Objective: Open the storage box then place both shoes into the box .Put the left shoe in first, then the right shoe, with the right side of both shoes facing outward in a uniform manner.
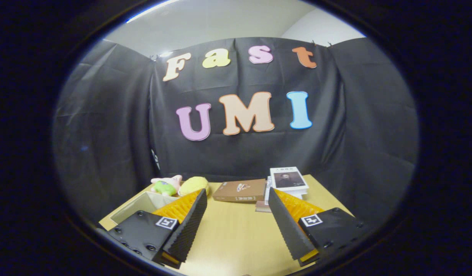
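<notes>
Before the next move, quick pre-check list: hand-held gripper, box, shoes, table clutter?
1. Hand-held gripper open and holding nothing: ok, fingers spread wide over bare table.
2. Storage box located: cannot tell; a pale open-topped box sits behind the left finger, partly hidden, lid state unclear.
3. Shoes located: not ok, none identified yet.
4. Path ahead between the fingers: ok, bare tabletop up to the brown book.
5. Far-end clutter noted: ok, book stack beyond the right finger, two plush toys beyond the left.
</notes>
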The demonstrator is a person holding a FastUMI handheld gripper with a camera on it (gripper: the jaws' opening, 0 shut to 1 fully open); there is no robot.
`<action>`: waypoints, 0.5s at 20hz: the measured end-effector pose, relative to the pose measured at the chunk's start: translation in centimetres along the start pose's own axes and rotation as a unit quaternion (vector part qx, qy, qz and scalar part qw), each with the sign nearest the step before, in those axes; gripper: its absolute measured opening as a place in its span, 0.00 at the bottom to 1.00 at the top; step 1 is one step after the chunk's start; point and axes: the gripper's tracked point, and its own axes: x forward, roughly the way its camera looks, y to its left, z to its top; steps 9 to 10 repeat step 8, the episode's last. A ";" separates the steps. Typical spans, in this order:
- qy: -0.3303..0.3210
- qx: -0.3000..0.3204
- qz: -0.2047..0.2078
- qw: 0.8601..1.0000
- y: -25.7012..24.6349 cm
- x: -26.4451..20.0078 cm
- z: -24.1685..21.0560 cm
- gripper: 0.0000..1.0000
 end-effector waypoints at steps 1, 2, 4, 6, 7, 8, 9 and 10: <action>-0.003 0.000 -0.005 1.000 -0.9 -0.1 -0.1 1.00; -0.003 0.000 -0.009 1.000 -1.7 0.0 -0.3 1.00; -0.006 0.001 -0.015 1.000 -3.0 0.0 -0.2 1.00; -0.008 0.002 -0.018 1.000 -3.7 0.0 -0.1 1.00; -0.009 0.002 -0.018 1.000 -4.0 0.1 -0.1 1.00; -0.010 0.001 -0.018 1.000 -4.1 0.2 0.1 1.00; -0.010 0.001 -0.018 1.000 -4.1 0.2 0.1 1.00; -0.010 0.001 -0.018 1.000 -4.1 0.2 0.1 1.00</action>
